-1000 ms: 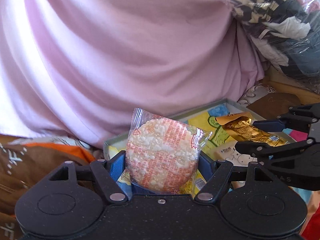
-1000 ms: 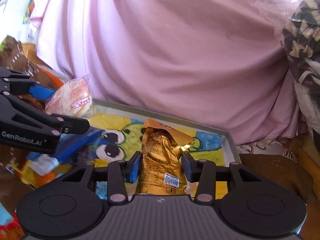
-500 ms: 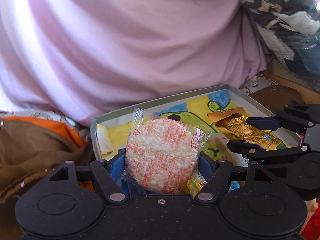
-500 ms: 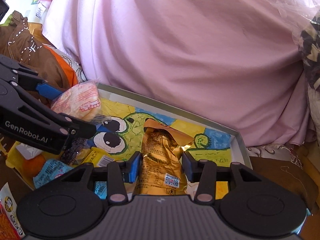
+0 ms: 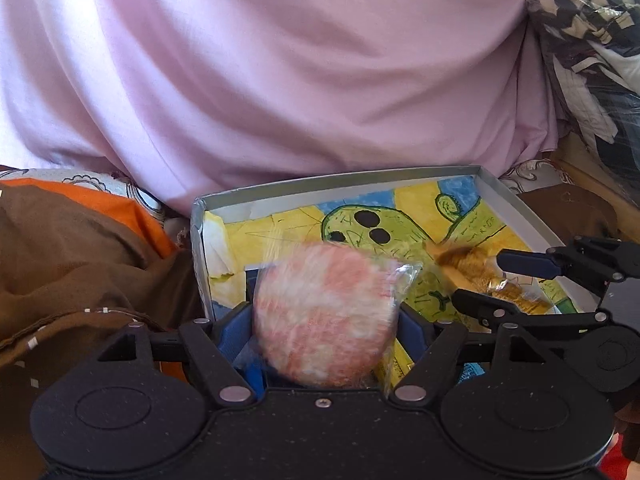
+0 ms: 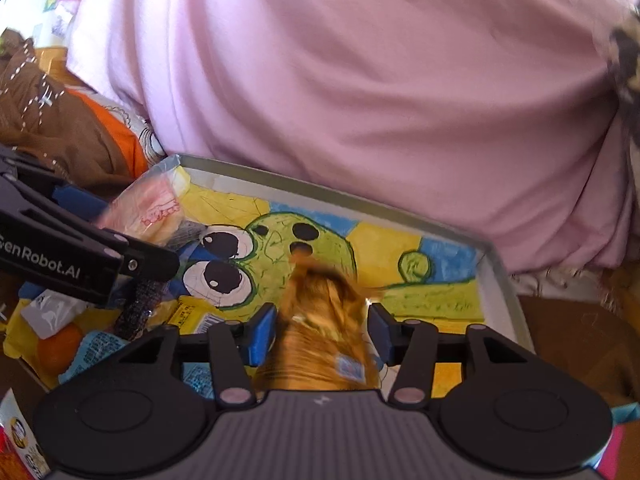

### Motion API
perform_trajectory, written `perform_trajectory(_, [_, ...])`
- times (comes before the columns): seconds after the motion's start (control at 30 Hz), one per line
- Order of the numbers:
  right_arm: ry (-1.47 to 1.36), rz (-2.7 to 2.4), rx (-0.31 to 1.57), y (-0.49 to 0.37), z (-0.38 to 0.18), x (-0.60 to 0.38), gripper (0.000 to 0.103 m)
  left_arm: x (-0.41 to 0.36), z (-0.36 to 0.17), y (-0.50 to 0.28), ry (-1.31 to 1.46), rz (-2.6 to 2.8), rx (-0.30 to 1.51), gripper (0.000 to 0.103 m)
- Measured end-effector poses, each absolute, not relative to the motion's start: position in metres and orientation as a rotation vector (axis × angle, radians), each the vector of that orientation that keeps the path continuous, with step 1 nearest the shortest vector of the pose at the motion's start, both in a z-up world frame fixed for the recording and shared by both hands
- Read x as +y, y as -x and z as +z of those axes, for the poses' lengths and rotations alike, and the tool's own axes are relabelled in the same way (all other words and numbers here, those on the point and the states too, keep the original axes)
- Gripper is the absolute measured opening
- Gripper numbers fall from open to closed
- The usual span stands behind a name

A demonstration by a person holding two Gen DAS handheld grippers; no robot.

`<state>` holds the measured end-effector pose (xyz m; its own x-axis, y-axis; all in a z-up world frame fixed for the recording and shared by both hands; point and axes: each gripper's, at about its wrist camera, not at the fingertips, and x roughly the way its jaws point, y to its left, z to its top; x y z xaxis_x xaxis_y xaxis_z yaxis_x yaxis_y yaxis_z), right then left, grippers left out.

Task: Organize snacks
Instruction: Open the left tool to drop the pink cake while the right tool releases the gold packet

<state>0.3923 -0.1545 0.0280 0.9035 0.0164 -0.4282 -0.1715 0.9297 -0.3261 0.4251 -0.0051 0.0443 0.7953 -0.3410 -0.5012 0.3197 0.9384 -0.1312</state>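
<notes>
Both tongs are loaded and hang over the tray, nothing released yet. Left gripper (image 5: pixel 326 316) has its jaws closed around the round rice cracker pack (image 5: pixel 324 316), motion-blurred, held over the tray's 7 o'clock corner. Right gripper (image 6: pixel 320 332) is clamped on the gold snack packet (image 6: pixel 320 340), also blurred, over the 5 o'clock half of the tray (image 6: pixel 496 280).

Progress, as a judgement: partway. A few wrappers already lie in the tray around 8 o'clock: a yellow packet (image 6: pixel 192 312), a light-blue packet (image 6: pixel 96 348), a dark wrapper (image 6: pixel 140 304). The green cartoon drawing (image 6: pixel 288 252) on the tray floor from centre to 3 o'clock is bare. More packets at frame edge, 7 o'clock, outside the tray, likely still to go.

Surroundings: pink cloth (image 5: pixel 300 80) bulges over the tray's 12 o'clock rim; brown-orange fabric (image 5: pixel 80 240) crowds the 9 o'clock side. The two grippers sit near each other, so simultaneous drops risk a clash.
</notes>
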Motion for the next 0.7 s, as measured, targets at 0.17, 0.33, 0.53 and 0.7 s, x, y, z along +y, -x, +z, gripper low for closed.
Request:
perform_trajectory(0.17, [0.328,0.084,0.394,-0.385,0.036,-0.167,0.075,-0.009,0.048,-0.420,0.022,-0.356,0.525,0.088])
perform_trajectory(0.33, [0.309,0.071,0.325,-0.368,0.049,-0.174,0.090,-0.005,0.059,-0.408,0.055,-0.326,0.456,0.094])
perform_trajectory(0.53, [0.305,0.057,0.211,-0.342,0.073,-0.177,0.103,0.004,0.078,-0.384,0.106,-0.276,0.335,0.100])
perform_trajectory(0.7, [0.299,0.033,0.140,-0.318,0.092,-0.177,0.103,0.011,0.094,-0.359,0.119,-0.227,0.245,0.102])
